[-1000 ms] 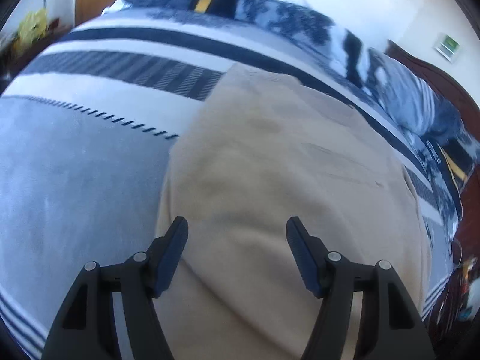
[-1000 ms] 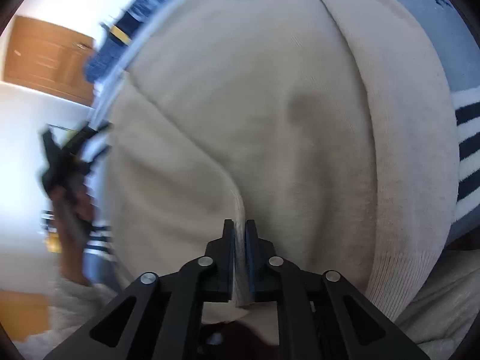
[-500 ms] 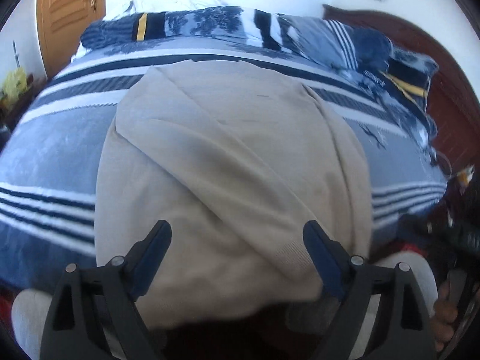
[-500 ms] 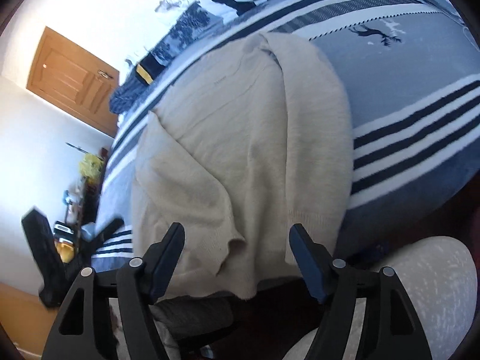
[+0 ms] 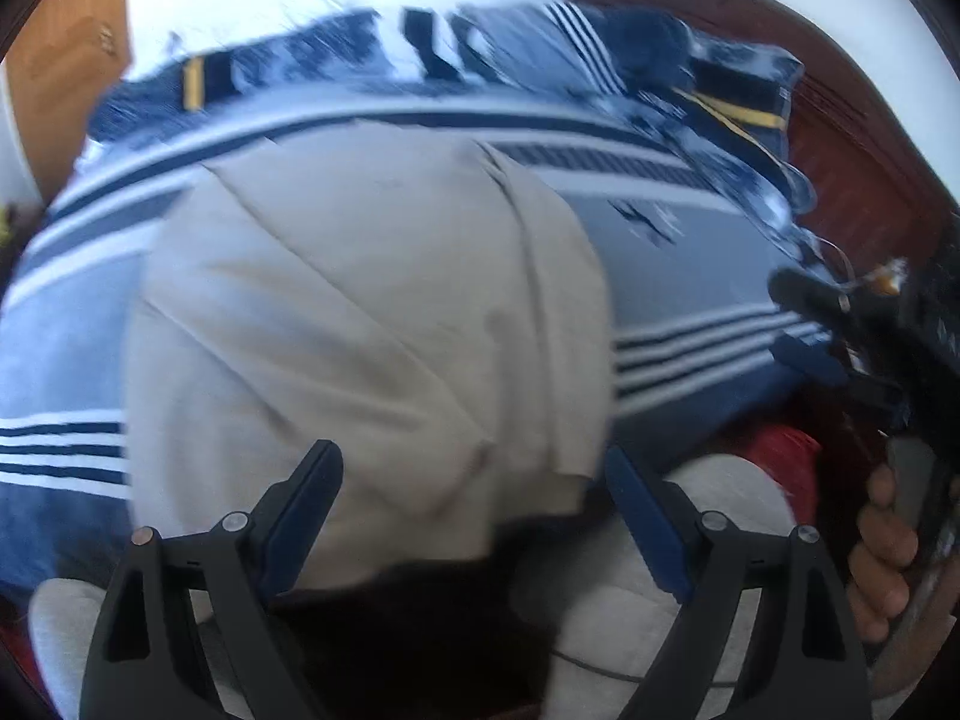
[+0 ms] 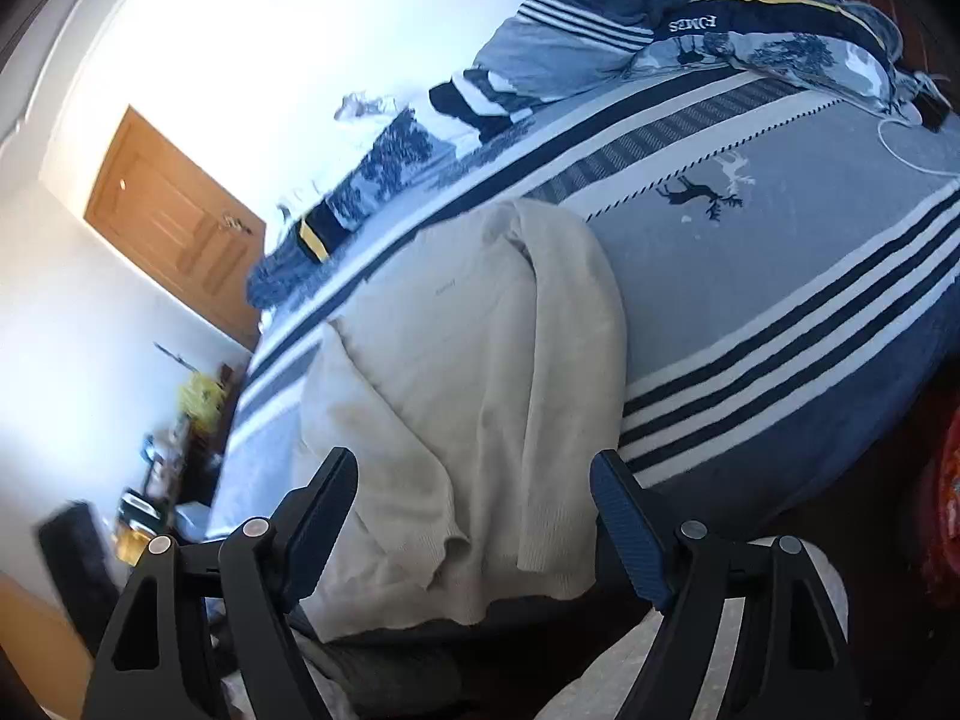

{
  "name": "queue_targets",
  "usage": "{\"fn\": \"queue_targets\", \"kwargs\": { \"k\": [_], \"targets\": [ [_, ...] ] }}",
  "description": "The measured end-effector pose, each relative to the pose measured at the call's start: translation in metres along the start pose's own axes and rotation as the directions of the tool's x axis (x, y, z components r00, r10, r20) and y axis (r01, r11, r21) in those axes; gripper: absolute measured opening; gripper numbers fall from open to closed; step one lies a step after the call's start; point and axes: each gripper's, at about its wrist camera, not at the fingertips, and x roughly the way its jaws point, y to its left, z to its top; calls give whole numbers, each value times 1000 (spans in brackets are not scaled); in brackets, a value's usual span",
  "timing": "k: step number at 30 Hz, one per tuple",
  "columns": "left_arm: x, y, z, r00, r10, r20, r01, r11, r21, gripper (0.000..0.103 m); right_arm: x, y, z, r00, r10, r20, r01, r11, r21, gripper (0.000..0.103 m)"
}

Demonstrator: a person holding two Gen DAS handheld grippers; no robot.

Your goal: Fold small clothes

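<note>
From the left wrist camera, the left gripper (image 5: pixel 474 516) is hanging above the near edge of the bed, its jaws standing wide apart with nothing pinched between them; they have just been opening. Beyond its fingertips (image 5: pixel 312 492) the beige sweater (image 5: pixel 360 312) is lying flat on the striped bedspread (image 5: pixel 690 276), its sleeves folded in over the body and its lower hem drooping over the bed's near edge. At the right of this view the right gripper (image 5: pixel 810 330) is showing as a dark shape, with a hand (image 5: pixel 882 546) wrapping its handle (the picture is blurred there, so finer detail cannot be made out). Light grey trouser knees (image 5: pixel 648 540) are sitting just below the hem, and a row of blue patterned pillows (image 5: pixel 540 54) is running along the far side of the bed under a dark wooden headboard (image 5: pixel 840 120). From the right wrist camera, the right gripper (image 6: pixel 474 504) is also holding nothing, its jaws spread wide after having just been opening, and the sweater (image 6: pixel 468 360) is lying past them with its folded sleeve (image 6: pixel 570 360) running down the right side of the body and its hem hanging over the mattress edge. The bedspread (image 6: pixel 780 252) is stretching away to the right, bearing a deer motif (image 6: pixel 708 186), and a wooden door (image 6: pixel 174 222) is standing in the white wall at left. A cluttered dark shelf (image 6: pixel 174 456) is sitting beyond the bed's far corner, too blurred to read.
</note>
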Motion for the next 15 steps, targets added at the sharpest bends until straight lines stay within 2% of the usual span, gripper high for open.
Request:
{"fn": "queue_targets", "kwargs": {
  "k": [5,9,11,13,14,15],
  "targets": [
    [41,-26,0,997,-46,-67,50,997,54,89,2,-36,8,1000,21,20,-23,995,94,84],
    [92,-40,8,982,-98,-160,105,994,36,88,26,-63,7,1000,17,16,-18,991,130,84],
    [119,-44,11,975,-103,-197,111,993,28,79,40,-76,5,1000,-9,-3,10,988,156,82],
    [143,-50,14,962,-110,-249,120,992,28,55,50,-89,2,1000,-21,-11,23,983,185,81],
    [154,-51,15,955,-114,-273,126,992,25,48,52,-94,2,999,-31,-12,32,981,190,81],
    [163,-53,15,947,-123,-295,134,991,17,37,55,-99,2,999,-39,-15,41,980,196,80]
  ]
}}
